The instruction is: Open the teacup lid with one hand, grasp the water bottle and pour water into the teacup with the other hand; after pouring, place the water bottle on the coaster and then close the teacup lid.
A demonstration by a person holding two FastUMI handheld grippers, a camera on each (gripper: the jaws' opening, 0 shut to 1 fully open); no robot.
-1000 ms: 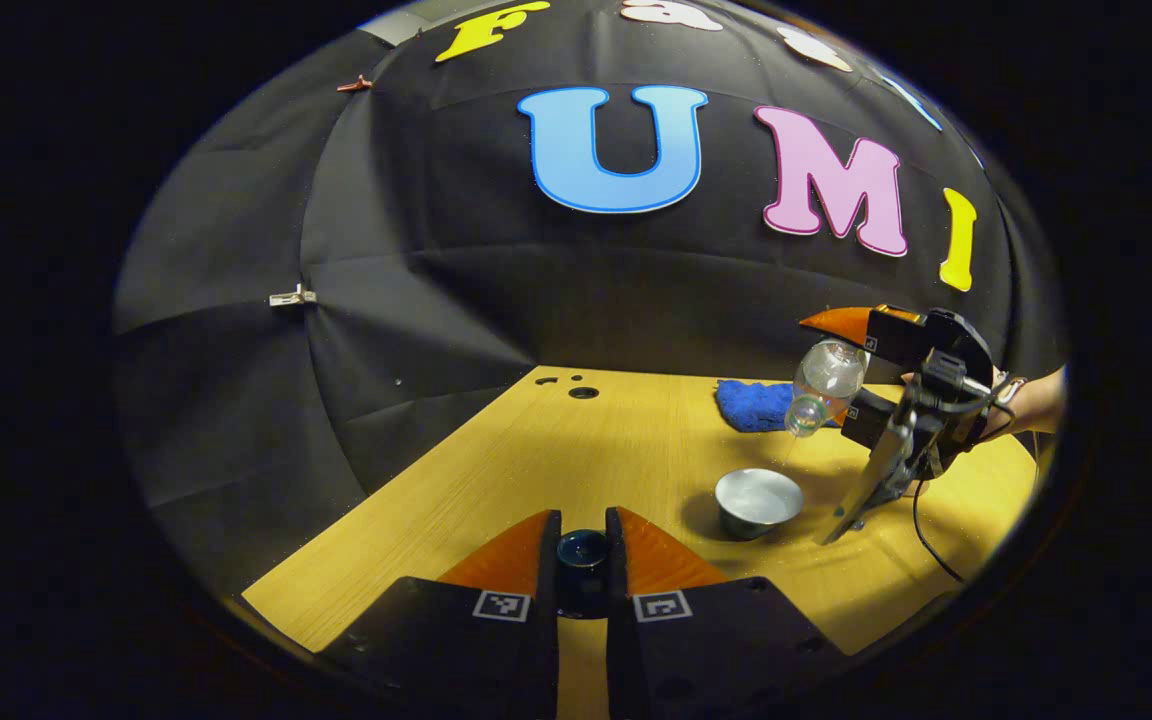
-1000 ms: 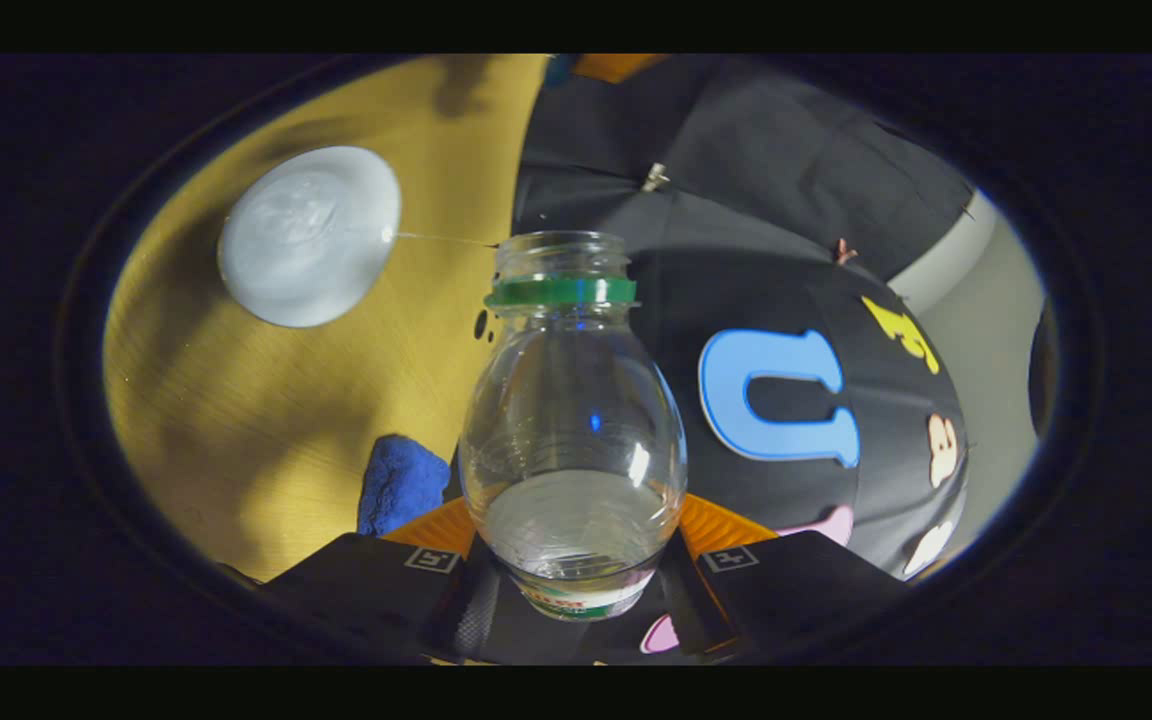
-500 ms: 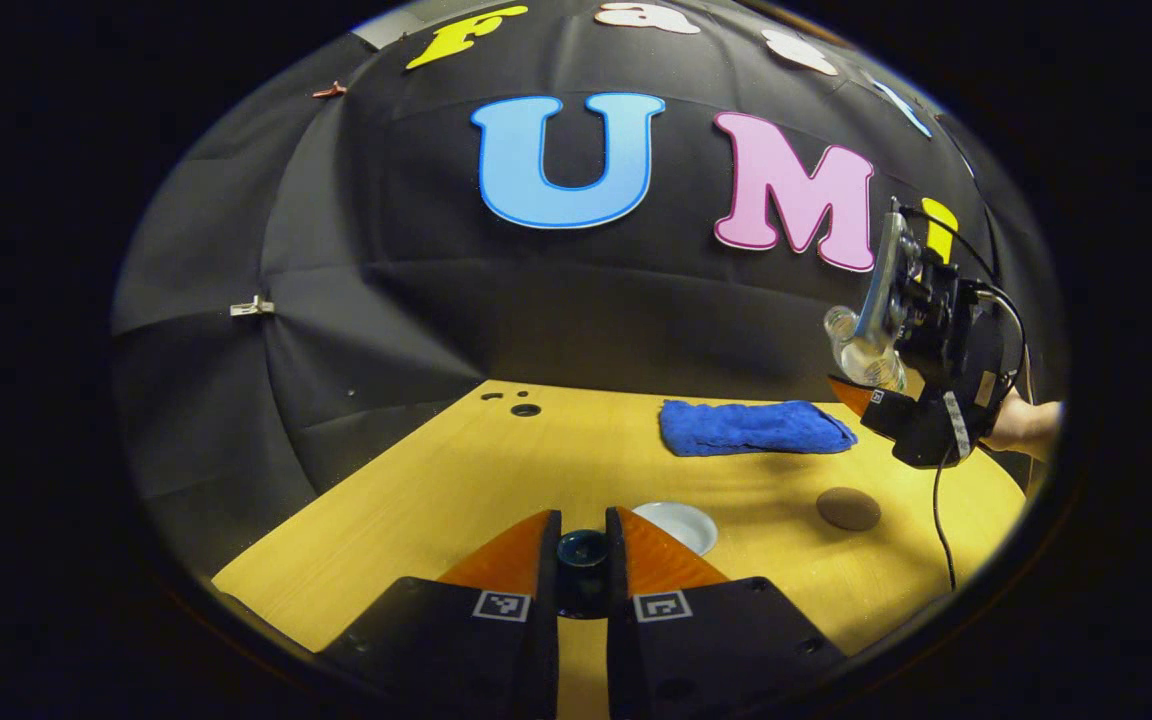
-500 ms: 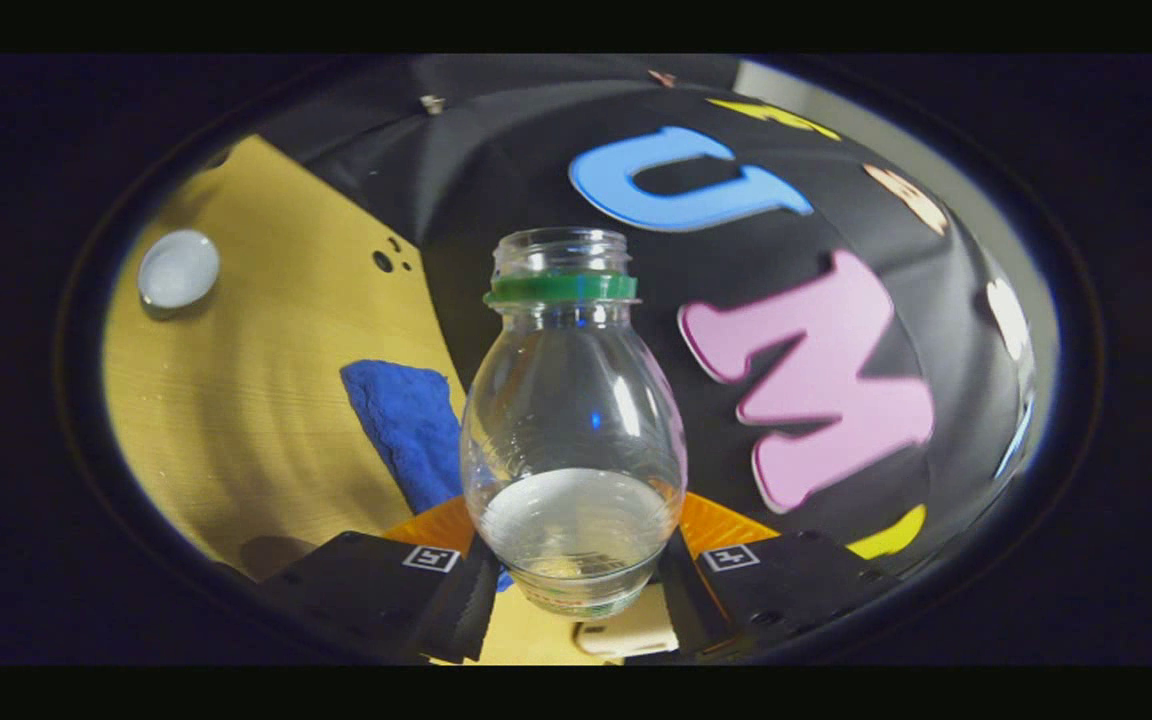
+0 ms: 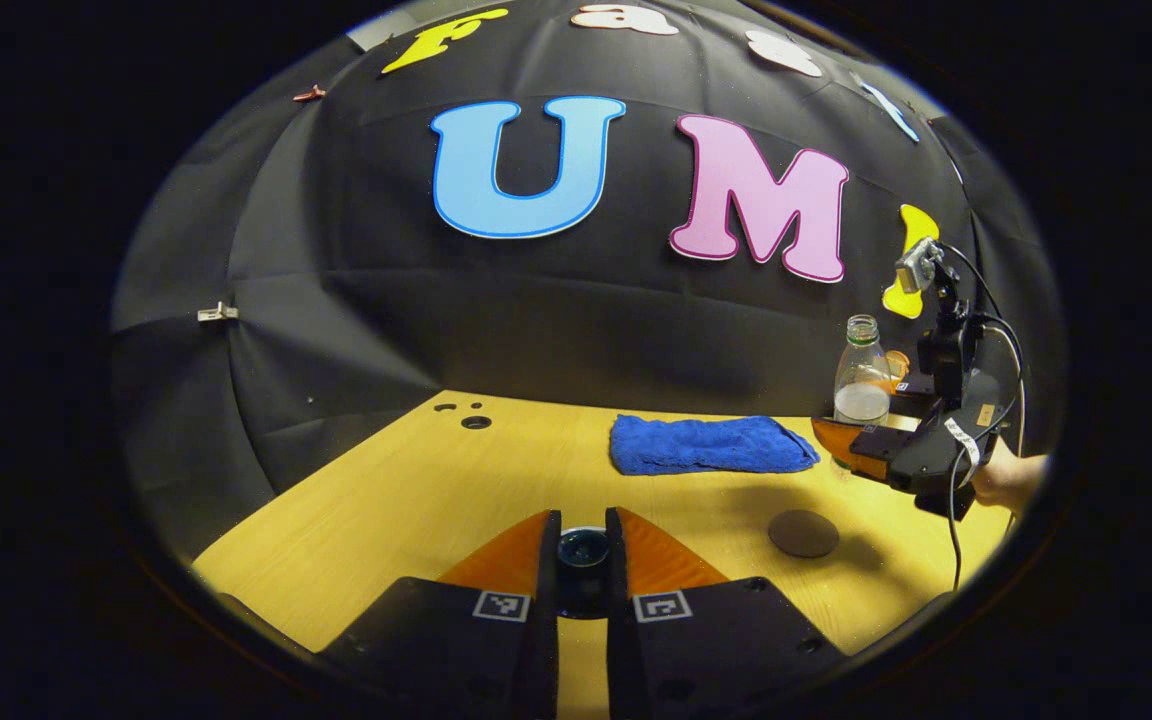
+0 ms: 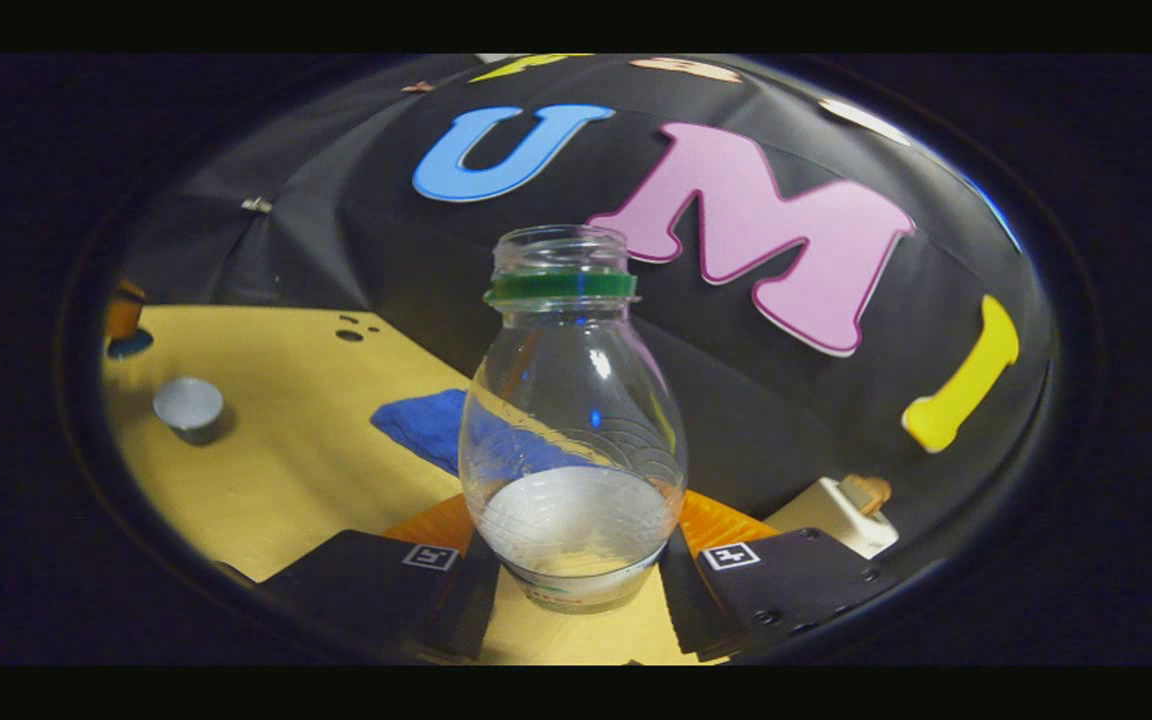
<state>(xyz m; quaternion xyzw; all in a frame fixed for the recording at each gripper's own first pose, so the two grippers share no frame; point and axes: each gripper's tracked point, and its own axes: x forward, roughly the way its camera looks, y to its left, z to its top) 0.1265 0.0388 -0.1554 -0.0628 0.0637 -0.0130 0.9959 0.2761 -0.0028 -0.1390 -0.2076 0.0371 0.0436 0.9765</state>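
My right tongs [image 6: 576,555] clamp the upright bottle [image 6: 573,440] above the bench [image 5: 496,480]; my left tongs [image 5: 583,545] pinch the lid [image 5: 583,550].

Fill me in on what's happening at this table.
A person works two tongs. The right tongs hold the water bottle upright, a little water in its bottom, above the table near the coaster. The left tongs grip the dark teacup lid. The open teacup sits uncovered; a blue cloth lies behind.

A wooden table [image 5: 496,480] bears a blue cloth [image 5: 706,444], coaster [image 5: 803,533] and teacup [image 6: 188,403].
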